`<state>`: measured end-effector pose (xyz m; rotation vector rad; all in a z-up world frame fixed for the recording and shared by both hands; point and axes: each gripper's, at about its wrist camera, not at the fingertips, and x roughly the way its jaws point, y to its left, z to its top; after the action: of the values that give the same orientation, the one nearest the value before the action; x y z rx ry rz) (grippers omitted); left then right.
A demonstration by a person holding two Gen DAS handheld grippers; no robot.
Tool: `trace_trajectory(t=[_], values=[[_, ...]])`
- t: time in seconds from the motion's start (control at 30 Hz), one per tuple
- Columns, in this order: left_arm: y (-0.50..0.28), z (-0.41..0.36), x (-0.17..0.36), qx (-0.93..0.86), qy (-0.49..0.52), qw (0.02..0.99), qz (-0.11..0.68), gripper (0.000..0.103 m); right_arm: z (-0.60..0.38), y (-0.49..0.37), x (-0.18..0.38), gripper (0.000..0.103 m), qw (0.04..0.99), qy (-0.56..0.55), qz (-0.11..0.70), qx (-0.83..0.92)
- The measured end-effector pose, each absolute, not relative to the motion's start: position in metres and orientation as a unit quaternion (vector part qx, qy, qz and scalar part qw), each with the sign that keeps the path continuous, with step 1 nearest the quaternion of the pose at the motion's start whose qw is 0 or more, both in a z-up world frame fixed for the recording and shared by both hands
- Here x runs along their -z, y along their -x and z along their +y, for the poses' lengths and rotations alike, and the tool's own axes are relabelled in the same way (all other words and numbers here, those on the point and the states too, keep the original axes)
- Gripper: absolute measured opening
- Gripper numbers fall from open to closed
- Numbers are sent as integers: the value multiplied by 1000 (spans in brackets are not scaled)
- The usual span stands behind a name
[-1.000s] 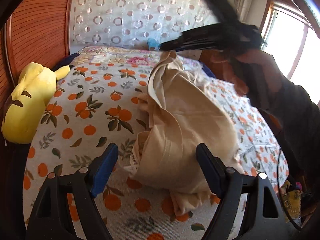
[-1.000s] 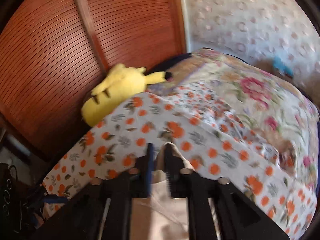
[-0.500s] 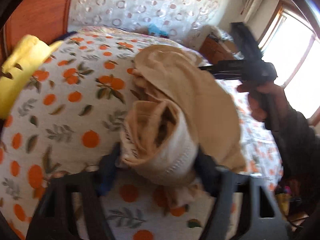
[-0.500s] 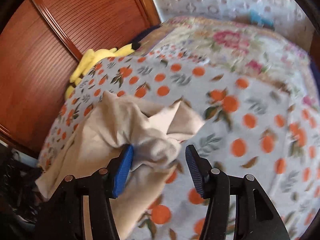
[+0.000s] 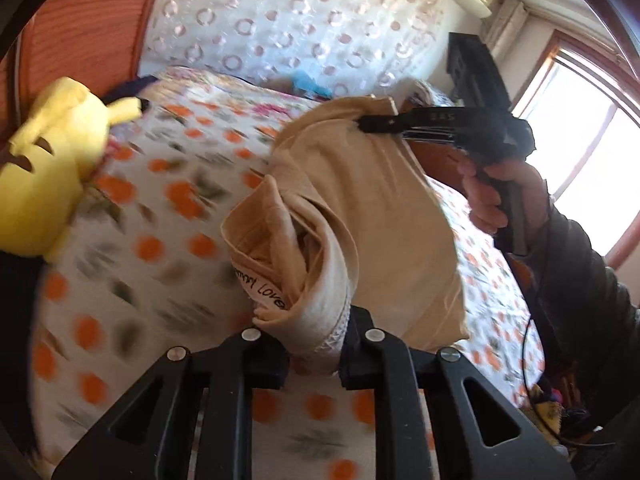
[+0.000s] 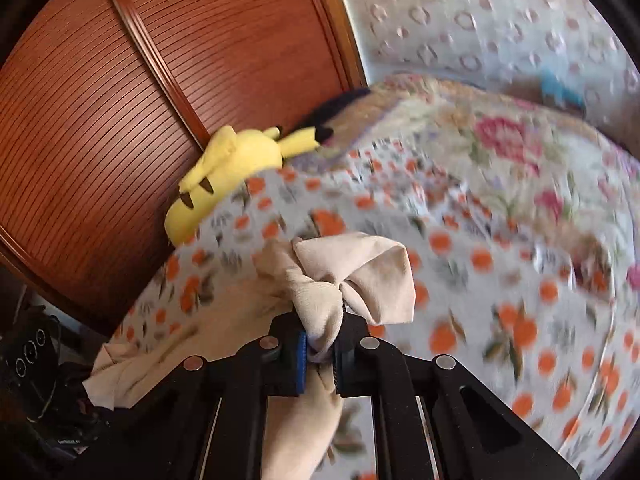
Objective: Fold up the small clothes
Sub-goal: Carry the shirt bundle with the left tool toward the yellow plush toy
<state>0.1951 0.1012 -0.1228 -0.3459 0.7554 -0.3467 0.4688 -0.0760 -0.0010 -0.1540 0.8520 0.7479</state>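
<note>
Beige garment (image 5: 372, 216) bunched, lifted over orange-print bed (image 5: 160, 248), both jaws just closed onto it: left gripper (image 5: 314, 354) clamps one bunched end, right gripper (image 6: 320, 354) a twisted corner. Yellow plush toy (image 5: 52, 168) lies beside the wooden headboard (image 6: 120, 100); nothing blocks.

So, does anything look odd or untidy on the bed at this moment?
Only the beige garment: it is bunched, not flat, pinched between the left gripper and the right gripper, both just closed on cloth. The yellow plush toy lies tipped at the bed's edge.
</note>
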Motion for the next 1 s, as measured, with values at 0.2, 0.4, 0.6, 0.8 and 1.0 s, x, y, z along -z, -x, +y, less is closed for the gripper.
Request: trace_trajectory(t=[0.2, 0.4, 0.6, 0.8, 1.0], values=[[-217, 138, 118, 164, 176, 900, 363, 18, -18, -488, -4, 9, 843, 83, 388, -363], [-212, 145, 117, 167, 194, 903, 345, 18, 14, -485, -9, 8, 847, 102, 367, -371], [-215, 185, 119, 125, 217, 910, 331, 18, 62, -496, 3, 8, 830, 109, 388, -385], [-199, 235, 110, 73, 225, 919, 315, 18, 127, -500, 2, 8, 806, 112, 388, -434], [-181, 273, 48, 53, 227, 939, 253, 18, 137, -505, -38, 8, 801, 64, 361, -474]])
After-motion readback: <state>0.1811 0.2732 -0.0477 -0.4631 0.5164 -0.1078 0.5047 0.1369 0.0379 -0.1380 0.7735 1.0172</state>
